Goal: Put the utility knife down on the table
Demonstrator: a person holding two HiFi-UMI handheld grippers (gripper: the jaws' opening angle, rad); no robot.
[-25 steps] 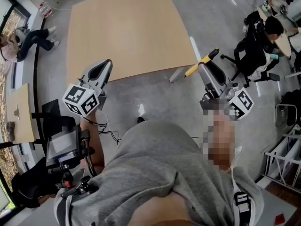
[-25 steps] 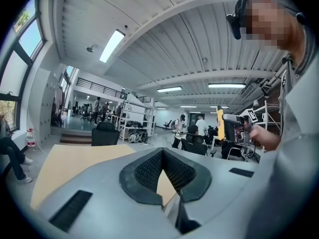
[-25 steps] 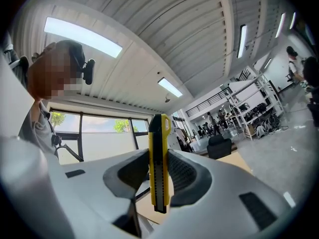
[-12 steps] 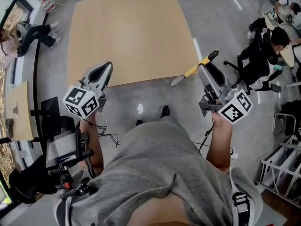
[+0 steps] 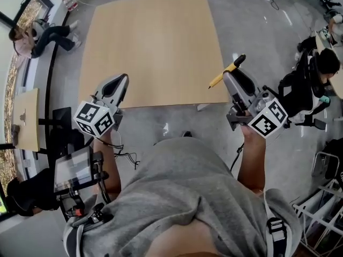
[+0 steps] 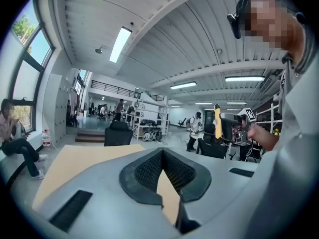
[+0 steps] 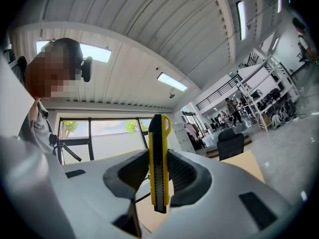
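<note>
The yellow utility knife [image 5: 223, 77] is clamped in my right gripper [image 5: 230, 74], which is shut on it. The knife hangs over the near right corner of the light wooden table [image 5: 150, 42], above its top. In the right gripper view the knife [image 7: 158, 163] stands upright between the black pads [image 7: 185, 176]. My left gripper [image 5: 121, 81] is shut and holds nothing, and it hovers by the table's near left edge. The left gripper view shows its pads [image 6: 180, 172] meeting at the tips, with the knife [image 6: 217, 122] far off to the right.
A black stand with a tablet [image 5: 75, 167] stands at my lower left. A small wooden table [image 5: 24, 119] is at the far left. A person sits by the window [image 5: 37, 33]. Another person sits on an office chair [image 5: 311, 84] at the right. A white rack [image 5: 327, 213] stands at the lower right.
Both grippers have come nearer to the table. The knife, which hung over the floor in front of the table, is now over its near right corner.
</note>
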